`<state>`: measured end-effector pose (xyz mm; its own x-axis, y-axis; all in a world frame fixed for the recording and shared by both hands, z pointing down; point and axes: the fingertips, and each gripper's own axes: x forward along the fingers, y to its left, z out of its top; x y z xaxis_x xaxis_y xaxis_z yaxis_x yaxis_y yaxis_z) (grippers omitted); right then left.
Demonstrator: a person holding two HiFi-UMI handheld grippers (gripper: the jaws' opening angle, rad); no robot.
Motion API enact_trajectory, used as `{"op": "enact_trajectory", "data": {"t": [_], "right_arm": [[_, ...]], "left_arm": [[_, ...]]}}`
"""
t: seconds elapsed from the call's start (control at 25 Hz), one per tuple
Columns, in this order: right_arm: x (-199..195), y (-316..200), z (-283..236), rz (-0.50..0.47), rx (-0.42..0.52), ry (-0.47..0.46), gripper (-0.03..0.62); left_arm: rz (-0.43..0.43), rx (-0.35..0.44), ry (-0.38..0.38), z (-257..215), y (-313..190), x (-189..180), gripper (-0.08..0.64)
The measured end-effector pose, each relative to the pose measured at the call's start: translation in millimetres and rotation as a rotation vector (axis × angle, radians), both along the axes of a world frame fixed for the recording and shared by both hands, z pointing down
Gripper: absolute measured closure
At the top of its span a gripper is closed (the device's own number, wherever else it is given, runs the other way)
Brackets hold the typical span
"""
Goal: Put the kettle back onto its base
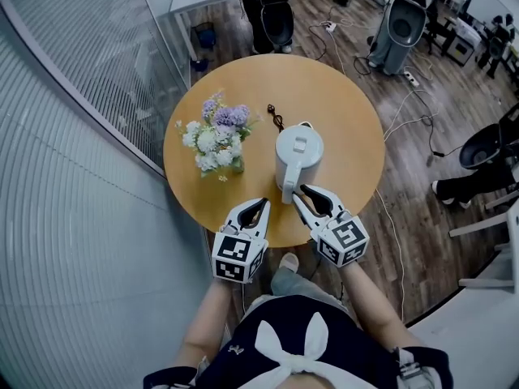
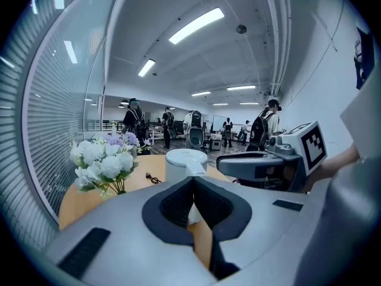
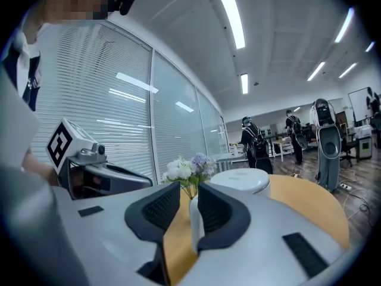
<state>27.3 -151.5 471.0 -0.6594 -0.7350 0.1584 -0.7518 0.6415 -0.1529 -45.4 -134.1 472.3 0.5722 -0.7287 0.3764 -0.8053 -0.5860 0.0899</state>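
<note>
A white kettle [image 1: 298, 154] stands upright in the middle of the round wooden table [image 1: 350, 128], its handle [image 1: 288, 189] turned toward me. A black cord [image 1: 276, 118] lies behind it; I cannot make out a separate base under it. My right gripper [image 1: 298, 190] reaches in at the handle. In the right gripper view the handle [image 3: 195, 219] stands between the jaws of the right gripper [image 3: 189, 186], against the right pad, with a gap at the left pad. My left gripper [image 1: 263, 203] hangs at the near table edge, left of the kettle, tips together and empty.
A vase of white and purple flowers [image 1: 216, 138] stands on the table's left part, close to the kettle. A glass wall with blinds curves along the left. People, chairs and floor cables [image 1: 405, 104] lie beyond the table. My shoe [image 1: 288, 262] shows under the near edge.
</note>
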Motion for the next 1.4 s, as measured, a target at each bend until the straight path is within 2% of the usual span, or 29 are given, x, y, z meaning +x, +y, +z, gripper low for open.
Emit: {"op": "enact_trajectory", "data": {"t": [0.2, 0.36, 0.56, 0.76, 1.0, 1.24, 1.4], "right_arm": [[-0.1, 16.2, -35.6, 0.019, 0.068, -0.008, 0.552], [-1.0, 30.4, -54.0, 0.016, 0.095, -0.040, 0.569], [-2.9, 48.2, -63.9, 0.003, 0.101, -0.065, 0.569], [-4.6, 64.5, -66.5, -0.009, 0.096, -0.056, 0.569], [-4.1, 81.0, -66.3, -0.016, 0.082, -0.045, 0.569], [-4.0, 94.4, -68.1, -0.016, 0.085, -0.045, 0.569], [-5.1, 104.2, -69.0, -0.016, 0.083, -0.045, 0.569]], "left_arm": [[0.004, 0.040, 0.008, -22.4, 6.5, 9.4, 0.534], [0.004, 0.062, 0.011, -34.0, 14.8, 14.9, 0.534], [0.007, 0.082, 0.024, -45.9, 25.8, 19.5, 0.534], [0.001, 0.039, 0.061, -51.0, 39.9, 22.0, 0.534], [-0.022, 0.026, 0.051, -52.3, 59.1, 25.0, 0.534], [-0.037, 0.052, 0.086, -59.0, 74.4, 25.1, 0.534], [-0.063, 0.042, 0.108, -60.9, 83.1, 21.4, 0.534]]}}
